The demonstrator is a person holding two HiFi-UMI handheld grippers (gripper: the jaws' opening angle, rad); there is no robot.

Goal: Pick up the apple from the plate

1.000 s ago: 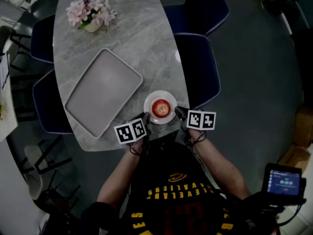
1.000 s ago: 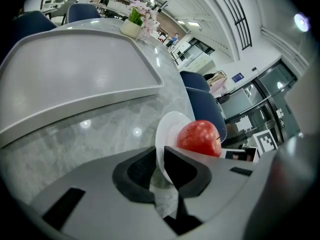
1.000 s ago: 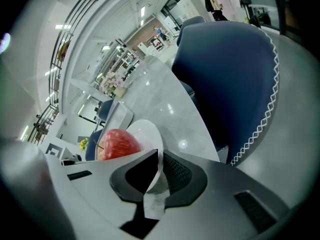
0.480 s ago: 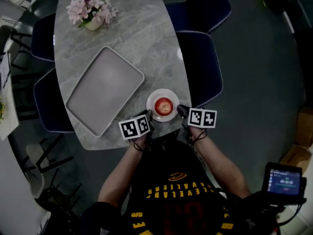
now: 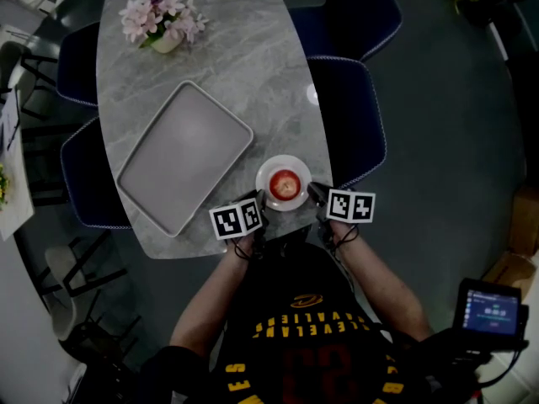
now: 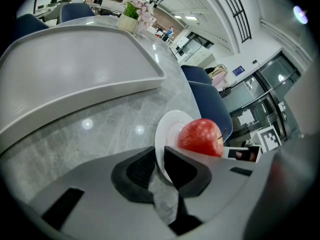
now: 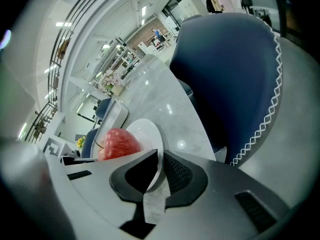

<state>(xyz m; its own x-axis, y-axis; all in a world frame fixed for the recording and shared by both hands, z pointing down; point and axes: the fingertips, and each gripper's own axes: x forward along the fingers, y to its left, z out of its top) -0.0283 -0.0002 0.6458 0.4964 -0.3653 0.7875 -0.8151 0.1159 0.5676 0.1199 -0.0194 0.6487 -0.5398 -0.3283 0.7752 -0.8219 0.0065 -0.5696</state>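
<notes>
Marble table (image 5: pixel 236 49), blue chairs (image 5: pixel 349 116), apple (image 5: pixel 285 183) on plate (image 5: pixel 267 172), left gripper (image 6: pixel 158 167) and right gripper (image 7: pixel 159 171) jaws pinching its rim

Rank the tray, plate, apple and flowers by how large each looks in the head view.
1. tray, by far the largest
2. flowers
3. plate, only slightly smaller than the flowers, so it is nearly a tie
4. apple, smallest, sitting on the plate

A grey tray (image 5: pixel 184 156) lies on a marble table (image 5: pixel 244 57), with pink flowers (image 5: pixel 162 19) beyond its far end, blue chairs (image 5: pixel 349 116) beside it, and possibly a small screen (image 5: pixel 491 310) well apart.
</notes>
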